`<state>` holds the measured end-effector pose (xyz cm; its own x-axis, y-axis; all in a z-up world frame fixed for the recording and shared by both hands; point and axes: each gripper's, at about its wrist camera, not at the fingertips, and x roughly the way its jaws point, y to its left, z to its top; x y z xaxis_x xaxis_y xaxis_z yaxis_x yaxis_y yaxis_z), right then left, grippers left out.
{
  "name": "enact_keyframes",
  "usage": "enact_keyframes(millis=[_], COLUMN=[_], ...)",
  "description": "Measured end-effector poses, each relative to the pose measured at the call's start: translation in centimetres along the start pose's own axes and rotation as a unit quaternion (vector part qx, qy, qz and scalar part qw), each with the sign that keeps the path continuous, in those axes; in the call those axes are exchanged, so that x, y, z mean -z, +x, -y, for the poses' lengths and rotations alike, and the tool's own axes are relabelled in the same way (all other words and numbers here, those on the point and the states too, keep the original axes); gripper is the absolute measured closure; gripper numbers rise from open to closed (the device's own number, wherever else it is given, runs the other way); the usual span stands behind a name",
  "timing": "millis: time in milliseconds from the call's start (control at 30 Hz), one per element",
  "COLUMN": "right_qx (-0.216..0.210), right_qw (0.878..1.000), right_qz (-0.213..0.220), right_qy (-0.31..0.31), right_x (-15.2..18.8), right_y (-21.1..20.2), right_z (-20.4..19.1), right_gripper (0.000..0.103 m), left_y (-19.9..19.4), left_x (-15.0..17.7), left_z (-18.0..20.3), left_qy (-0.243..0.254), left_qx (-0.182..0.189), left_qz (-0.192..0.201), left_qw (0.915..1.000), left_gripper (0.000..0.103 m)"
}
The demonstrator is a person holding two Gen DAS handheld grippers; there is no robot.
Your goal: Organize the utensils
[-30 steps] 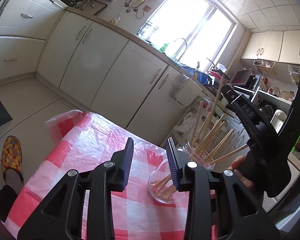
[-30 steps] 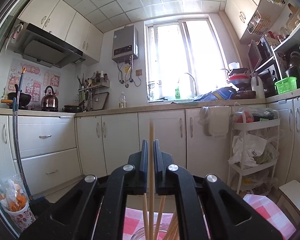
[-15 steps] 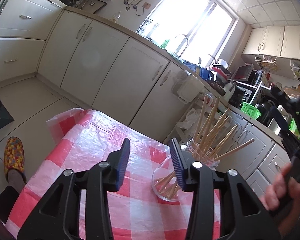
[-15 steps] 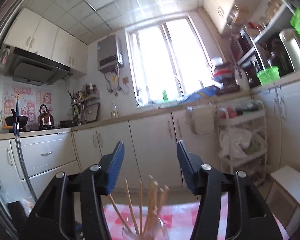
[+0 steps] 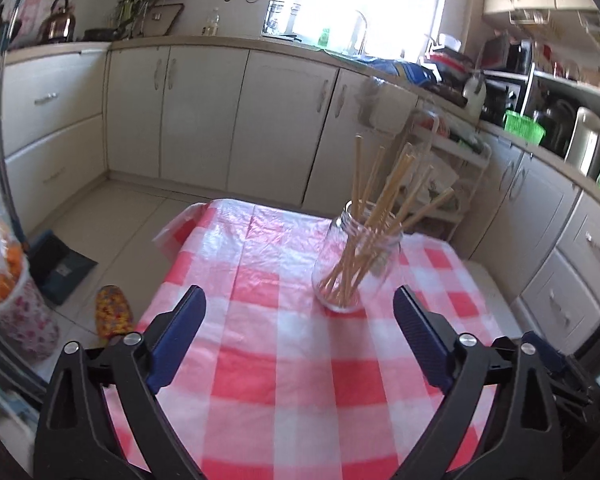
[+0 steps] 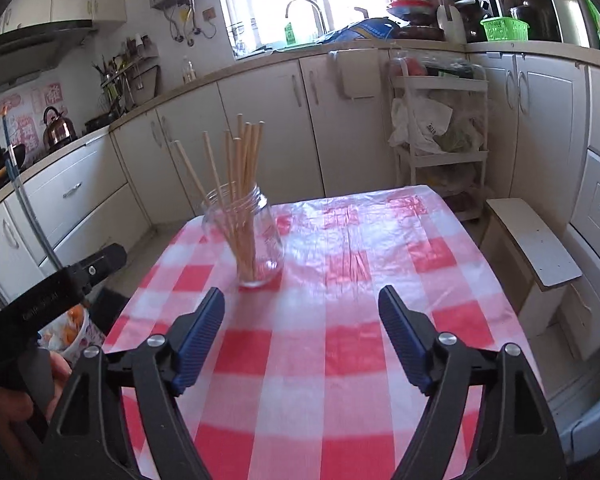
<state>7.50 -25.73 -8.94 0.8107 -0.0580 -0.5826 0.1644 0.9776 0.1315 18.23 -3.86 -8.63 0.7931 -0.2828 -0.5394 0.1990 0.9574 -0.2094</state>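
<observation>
A clear glass jar (image 5: 356, 268) stands upright on the red-and-white checked tablecloth (image 5: 284, 368) and holds several wooden chopsticks (image 5: 384, 192) that fan out above its mouth. My left gripper (image 5: 298, 300) hovers short of the jar; its jaws are opening wide and nothing is between them. In the right wrist view the jar (image 6: 252, 240) and chopsticks (image 6: 242, 160) sit ahead and to the left. My right gripper (image 6: 300, 296) is also opening, over bare cloth (image 6: 340, 344), with nothing in it. The left gripper's black body (image 6: 60, 288) shows at the left edge, a hand (image 6: 4, 404) behind it.
White kitchen cabinets (image 5: 204, 120) run behind the table. A low white stool (image 6: 536, 248) and a wire trolley (image 6: 440, 128) stand to the right. On the floor at the left are a patterned slipper (image 5: 114, 312), a dustpan (image 5: 60, 272) and a flowered cup (image 5: 16, 320).
The right gripper let go of the chopstick it held, which now stands in the jar. Both grippers drew back from the jar and their jaws spread wide.
</observation>
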Motion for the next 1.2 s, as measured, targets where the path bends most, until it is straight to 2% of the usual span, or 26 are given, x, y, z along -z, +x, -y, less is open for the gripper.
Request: enact_keyframes(millis=[133,267,433,533,667,767,900,1033,1200], right_qx=[0.011,0.02,0.026,0.026,0.018,0.009,0.006,0.006,-0.001], right_qw=[1.0,1.0,1.0,1.0,0.999,0.998,0.998,0.999,0.999], right_qz=[0.005,0.006,0.005,-0.014,-0.034,-0.044,-0.049,-0.039,-0.033], right_qy=[0.007,0.011,0.005,0.01,0.02,0.032,0.029,0.023,0.019], right_x=[0.1,-0.3,0.5,1.9,3.6,4.9,5.6,5.6,5.6], right_y=[-5.4,-10.8,-17.7,-20.8,-23.4,-24.8,-25.7,-26.9,-27.7], right_z=[-0.2,-0.6,-1.9,-2.6,-3.0,-3.2,-3.7,-4.0,-4.4], right_gripper=[0.016,0.008,0.007,0.007,0.007,0.007,0.007,0.007,0.007], left_y=[-5.3,-11.0,-18.0,-21.1,-24.7,-27.0,-28.3,-29.6,-31.5], left_x=[0.8,1.3,1.9,2.4,3.1,3.8,5.1,6.0,5.9], left_z=[1.2,2.4,3.1,3.2,3.3,3.5,4.2,4.6,3.8], left_qy=[0.031,0.053,0.047,0.04,0.043,0.042,0.047,0.055,0.041], left_qx=[-0.029,-0.038,-0.046,-0.054,-0.052,-0.038,-0.033,-0.048,-0.083], left_qz=[-0.013,-0.015,-0.025,-0.022,-0.024,-0.028,-0.044,-0.049,-0.028], left_qw=[0.999,0.9977,0.9975,0.9975,0.9974,0.998,0.9974,0.9962,0.9953], left_gripper=[0.008,0.008,0.007,0.007,0.007,0.007,0.007,0.007,0.007])
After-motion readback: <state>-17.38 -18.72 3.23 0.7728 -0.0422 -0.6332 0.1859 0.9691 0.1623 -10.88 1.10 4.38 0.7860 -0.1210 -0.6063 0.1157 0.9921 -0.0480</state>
